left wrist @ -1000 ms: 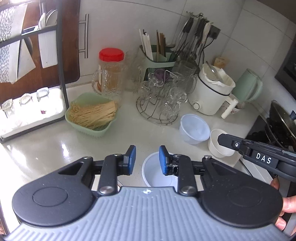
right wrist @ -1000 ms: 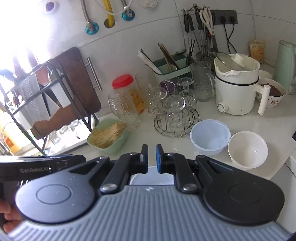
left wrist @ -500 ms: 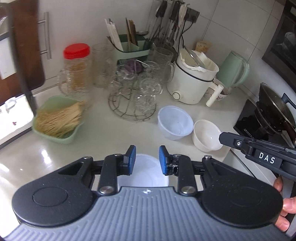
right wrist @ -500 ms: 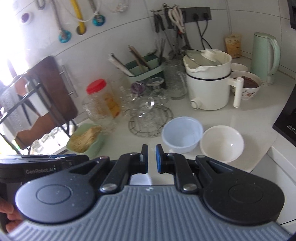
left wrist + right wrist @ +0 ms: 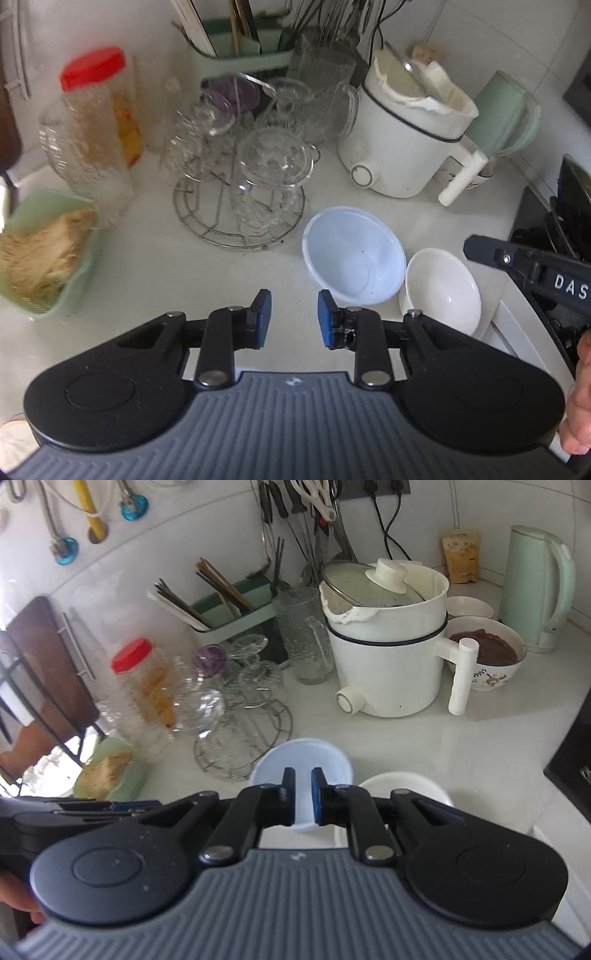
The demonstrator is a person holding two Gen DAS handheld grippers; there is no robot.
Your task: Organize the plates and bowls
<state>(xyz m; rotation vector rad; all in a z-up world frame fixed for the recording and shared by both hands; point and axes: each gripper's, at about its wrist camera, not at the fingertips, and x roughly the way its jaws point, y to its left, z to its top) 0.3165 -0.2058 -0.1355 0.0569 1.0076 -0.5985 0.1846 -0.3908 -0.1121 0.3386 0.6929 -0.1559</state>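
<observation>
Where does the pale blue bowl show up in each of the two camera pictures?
Left wrist view: blue bowl right of centre, just beyond the fingers, beside the white bowl.
Right wrist view: blue bowl at centre, partly hidden behind the fingers.
Shared landmark: the white pot behind it.

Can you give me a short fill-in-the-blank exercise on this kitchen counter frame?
1. The pale blue plastic bowl sits beside a ____ ceramic bowl.
2. The clear jar has a ____ lid.
3. The left gripper holds ____ between its blue pads.
4. The wire rack carries clear ____ cups.

Missing words: white; red; nothing; glass
</observation>
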